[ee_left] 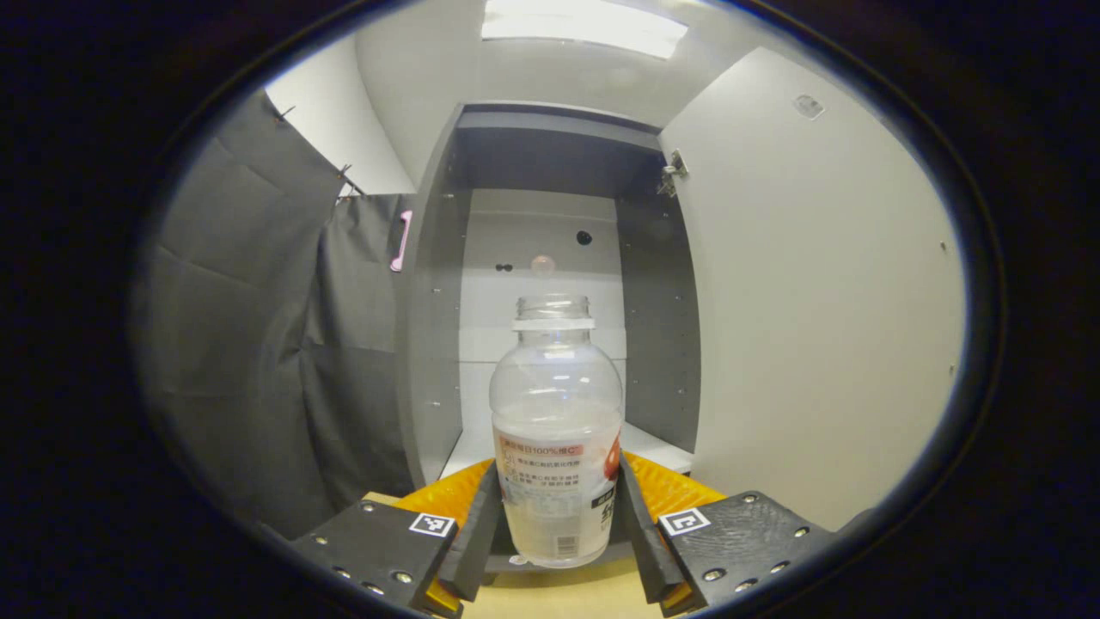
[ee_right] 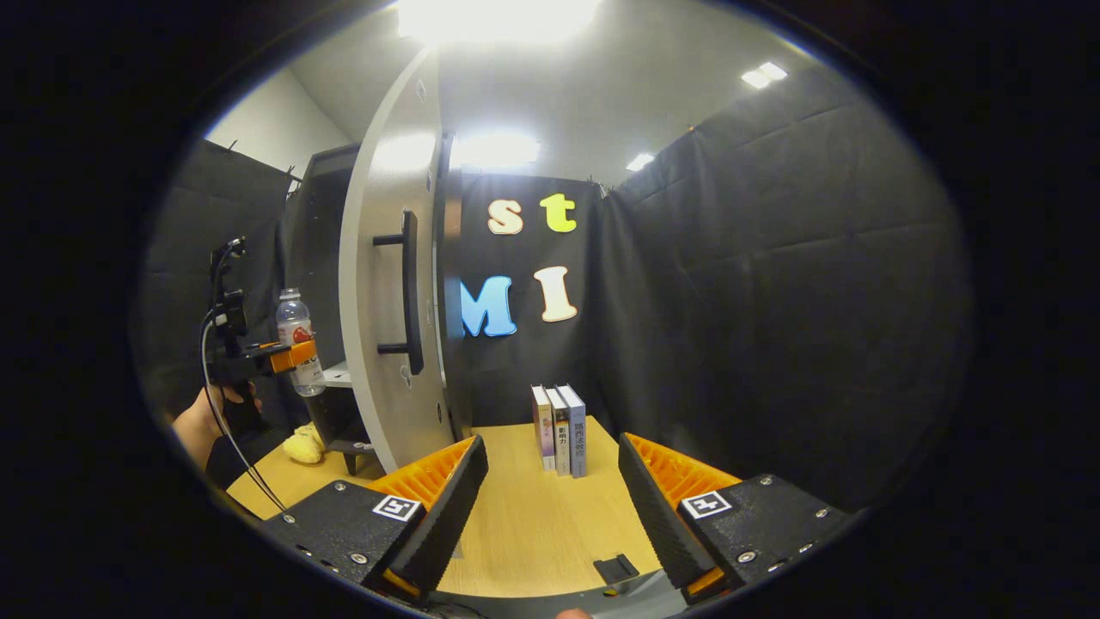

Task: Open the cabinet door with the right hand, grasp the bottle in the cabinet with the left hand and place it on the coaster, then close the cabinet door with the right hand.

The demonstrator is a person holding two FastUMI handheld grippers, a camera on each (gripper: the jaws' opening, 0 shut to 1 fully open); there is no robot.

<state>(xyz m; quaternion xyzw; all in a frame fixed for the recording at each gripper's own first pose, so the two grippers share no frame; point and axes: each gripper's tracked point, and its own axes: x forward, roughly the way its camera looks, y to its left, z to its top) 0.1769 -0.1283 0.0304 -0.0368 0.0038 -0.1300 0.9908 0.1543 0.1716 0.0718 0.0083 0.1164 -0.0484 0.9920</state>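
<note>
**Bottle's in the grip, coaster run is next**

So the cabinet door point(ee_left: 825, 301) is already swung wide open, which puts us in the middle step: getting the bottle out. In the left gripper view, the left gripper point(ee_left: 559, 524) has both fingers pressed against the lower sides of the bottle point(ee_left: 557, 430), right across the label. It's a clear plastic bottle, no cap, upright, and it sits just in front of the open cabinet point(ee_left: 541, 258), about at the front edge of the cabinet's floor. Whether its base rests on anything or hangs free I can't tell from here.

The right gripper view backs this up from the side: off to the left you can see the left gripper point(ee_right: 288, 357) with a hand point(ee_right: 202, 421) on its grip, bottle point(ee_right: 296, 340) clamped in it, next to the door's edge. The right gripper point(ee_right: 550, 507) itself is spread open with nothing between its fingers, hanging over the wooden surface point(ee_right: 524, 516) near a few books point(ee_right: 560, 430) standing against the wall.

My read on the next move: carry the bottle clear of the cabinet, keep it level since it's uncapped, and set it down on the coaster. I can't pick out the coaster for certain; the small dark piece point(ee_right: 616, 567) near the surface's front edge might be it. The door's handle point(ee_right: 408, 284) is within sight for closing afterwards.
</note>
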